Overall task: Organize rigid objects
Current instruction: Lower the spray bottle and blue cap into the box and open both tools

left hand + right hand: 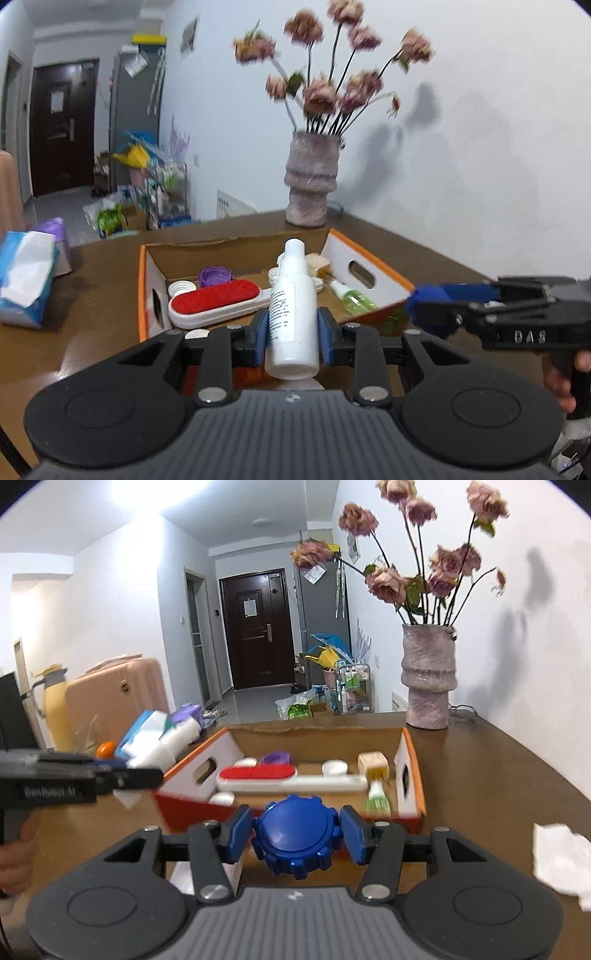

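My left gripper [292, 332] is shut on a white bottle [293, 314] and holds it just before the near edge of the orange-rimmed cardboard box [142, 295]. My right gripper [296, 832] is shut on a blue ridged lid [297, 840] in front of the same box [415, 771]; it also shows from the side in the left wrist view [428, 306]. In the box lie a red-and-white lint brush [218, 304], a purple cap [215, 277], white caps [182, 286], a small green bottle [352, 299] and a beige block [373, 762].
A pink vase [310, 184] of dried roses stands behind the box by the white wall. A tissue pack [26, 277] lies on the brown table at the left. A crumpled white tissue [563, 860] lies at the right. Beyond the table are a pink suitcase [114, 705] and hallway clutter.
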The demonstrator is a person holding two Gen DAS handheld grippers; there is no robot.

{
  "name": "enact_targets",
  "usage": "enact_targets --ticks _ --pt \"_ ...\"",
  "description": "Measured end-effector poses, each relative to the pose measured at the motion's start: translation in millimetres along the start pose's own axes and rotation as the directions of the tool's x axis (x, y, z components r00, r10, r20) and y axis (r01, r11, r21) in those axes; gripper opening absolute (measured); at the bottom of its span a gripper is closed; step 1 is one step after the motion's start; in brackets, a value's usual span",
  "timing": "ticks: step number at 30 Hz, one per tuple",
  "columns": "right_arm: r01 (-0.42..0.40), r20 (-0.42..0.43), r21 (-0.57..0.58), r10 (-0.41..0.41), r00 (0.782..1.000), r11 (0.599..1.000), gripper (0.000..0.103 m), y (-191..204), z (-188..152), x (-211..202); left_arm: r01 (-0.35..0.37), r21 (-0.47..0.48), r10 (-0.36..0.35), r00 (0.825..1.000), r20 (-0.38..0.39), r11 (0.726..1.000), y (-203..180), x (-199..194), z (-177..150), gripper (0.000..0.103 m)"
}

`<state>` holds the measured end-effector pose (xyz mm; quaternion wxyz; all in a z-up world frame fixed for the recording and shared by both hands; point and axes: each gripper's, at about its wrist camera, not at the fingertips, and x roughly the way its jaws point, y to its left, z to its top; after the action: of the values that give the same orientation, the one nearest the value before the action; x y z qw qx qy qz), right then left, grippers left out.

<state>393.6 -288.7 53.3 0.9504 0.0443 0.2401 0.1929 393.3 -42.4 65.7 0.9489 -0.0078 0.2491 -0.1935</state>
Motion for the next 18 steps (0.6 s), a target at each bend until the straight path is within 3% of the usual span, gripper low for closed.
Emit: enact_targets --ticks 6,13,15,18 --pt "0.031 -0.068 0.026 -0.029 0.997 0.999 0.052 -20 25 88 0.000 -0.018 -0.002 0.997 -0.079 1.000 25 72 10 0.028" --pt "0.088 -0.139 0.015 -0.085 0.987 0.996 0.052 -37 22 146 -0.017 -0.004 0.016 0.992 -0.126 1.000 45 116 -9 0.031" --pt "0.146 -0.117 0.004 -0.145 0.983 0.989 0.053 -39 18 152 -0.041 0.009 0.042 0.990 -0.135 0.999 51 121 -12 0.041" --pt "0.206 -0.054 0.011 -0.205 0.977 0.978 0.064 -41 12 153 -0.061 -0.021 0.058 0.991 -0.124 0.998 62 118 -8 0.047"
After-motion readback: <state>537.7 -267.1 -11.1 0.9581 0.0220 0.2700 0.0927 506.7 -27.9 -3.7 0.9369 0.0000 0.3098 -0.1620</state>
